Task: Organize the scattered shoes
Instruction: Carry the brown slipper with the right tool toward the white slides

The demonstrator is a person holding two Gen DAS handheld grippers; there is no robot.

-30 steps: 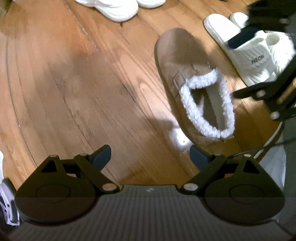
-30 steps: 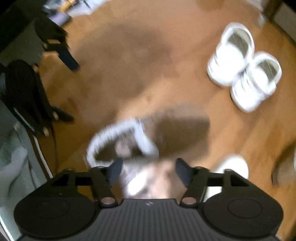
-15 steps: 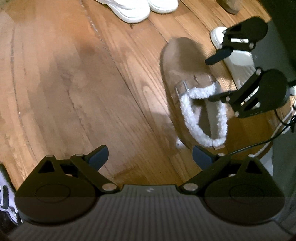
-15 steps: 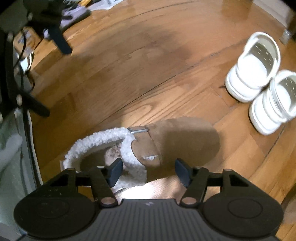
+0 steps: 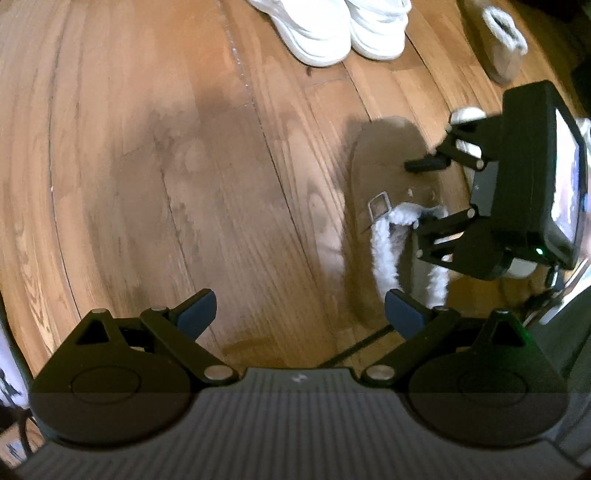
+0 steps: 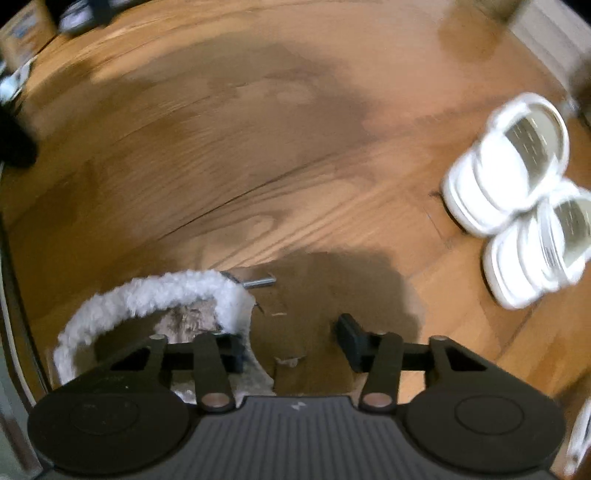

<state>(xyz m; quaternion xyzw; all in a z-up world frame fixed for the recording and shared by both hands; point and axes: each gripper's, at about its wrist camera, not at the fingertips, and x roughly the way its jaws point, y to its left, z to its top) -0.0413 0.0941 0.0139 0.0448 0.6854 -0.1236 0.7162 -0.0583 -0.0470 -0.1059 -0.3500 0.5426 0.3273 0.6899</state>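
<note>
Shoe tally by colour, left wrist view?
tan fleece-lined slippers: 2
white sneakers: 2
white slide, only the toe showing: 1
Total: 5

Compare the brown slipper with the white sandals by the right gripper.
The brown slipper is tan suede with white fleece lining and a buckle; the white sandals are plain white and ridged. The slipper lies alone, between the closing jaws of the right gripper; the sandals sit paired, side by side, untouched. All rest on the wood floor.
</note>
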